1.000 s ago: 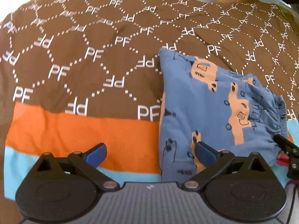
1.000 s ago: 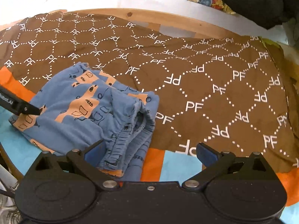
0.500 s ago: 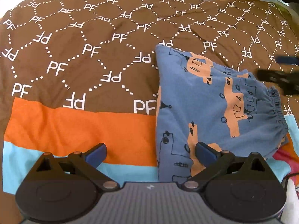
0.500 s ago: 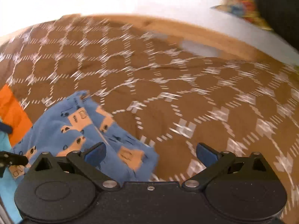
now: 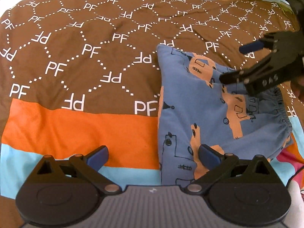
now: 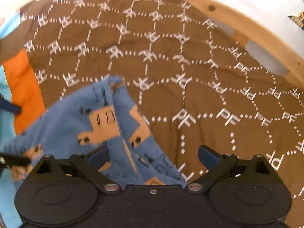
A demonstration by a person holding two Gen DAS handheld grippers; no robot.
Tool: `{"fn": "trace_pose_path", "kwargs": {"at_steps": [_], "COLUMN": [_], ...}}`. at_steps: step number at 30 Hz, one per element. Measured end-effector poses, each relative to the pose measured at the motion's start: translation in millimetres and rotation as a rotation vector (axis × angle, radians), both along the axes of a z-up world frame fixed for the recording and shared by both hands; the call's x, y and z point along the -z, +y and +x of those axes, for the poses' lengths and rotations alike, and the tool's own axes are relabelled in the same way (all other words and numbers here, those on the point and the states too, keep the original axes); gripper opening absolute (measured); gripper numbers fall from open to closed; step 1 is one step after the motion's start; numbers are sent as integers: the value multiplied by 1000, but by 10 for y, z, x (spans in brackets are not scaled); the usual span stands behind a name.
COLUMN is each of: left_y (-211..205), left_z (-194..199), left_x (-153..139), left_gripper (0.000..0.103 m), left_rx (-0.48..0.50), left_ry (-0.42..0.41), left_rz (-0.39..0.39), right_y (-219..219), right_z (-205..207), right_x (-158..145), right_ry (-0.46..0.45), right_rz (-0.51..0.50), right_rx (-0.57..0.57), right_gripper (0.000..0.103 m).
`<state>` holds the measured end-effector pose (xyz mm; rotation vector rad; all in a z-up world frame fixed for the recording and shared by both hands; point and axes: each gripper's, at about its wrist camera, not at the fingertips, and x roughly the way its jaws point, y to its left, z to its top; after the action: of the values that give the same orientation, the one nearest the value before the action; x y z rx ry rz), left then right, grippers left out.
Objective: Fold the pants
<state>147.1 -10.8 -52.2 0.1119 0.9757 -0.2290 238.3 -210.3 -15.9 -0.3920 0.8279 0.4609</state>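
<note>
Between and just past our left gripper's (image 5: 153,154) fingers we see the bedspread (image 5: 79,64), brown with white "PF" lettering, then an orange band and a pale blue strip nearest us. We hold these fingers spread wide, with nothing between them. The pants (image 5: 193,114), blue with tan vehicle prints, lie folded into a compact bundle on the bedspread; the right-hand finger (image 5: 209,154) of this gripper sits over their near left corner, though we cannot tell whether it touches the cloth. The other finger is over the orange band, well clear of the pants. The gathered waistband (image 5: 281,112) runs along the bundle's right edge, far from both of these fingers.

Our right gripper (image 5: 245,62) shows at the far right of the left wrist view, above the far side of the bundle. Its fingers are also spread wide and hold nothing; one blue pad points over the brown cloth, the lower black finger over the pants.

From the right wrist view, which is blurred, the pants (image 6: 98,117) lie ahead and left of the right gripper (image 6: 153,154), running under its left-hand finger and between the two; the right-hand finger is over bare bedspread (image 6: 218,87). A wooden bed frame (image 6: 247,26) curves beyond the fingers.
</note>
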Motion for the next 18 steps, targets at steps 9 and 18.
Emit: {"fn": "trace_pose_path", "kwargs": {"at_steps": [9, 18], "left_y": [5, 4], "left_z": [-6, -8], "left_x": [6, 9], "left_gripper": [103, 103], "left_rx": [8, 9], "left_ry": [2, 3], "left_rz": [-9, -11], "right_y": [190, 51], "right_z": [102, 160], "right_x": [164, 148], "right_ry": [6, -86], "right_rz": [-162, -183], "right_rx": [-100, -39], "right_gripper": [102, 102]}}
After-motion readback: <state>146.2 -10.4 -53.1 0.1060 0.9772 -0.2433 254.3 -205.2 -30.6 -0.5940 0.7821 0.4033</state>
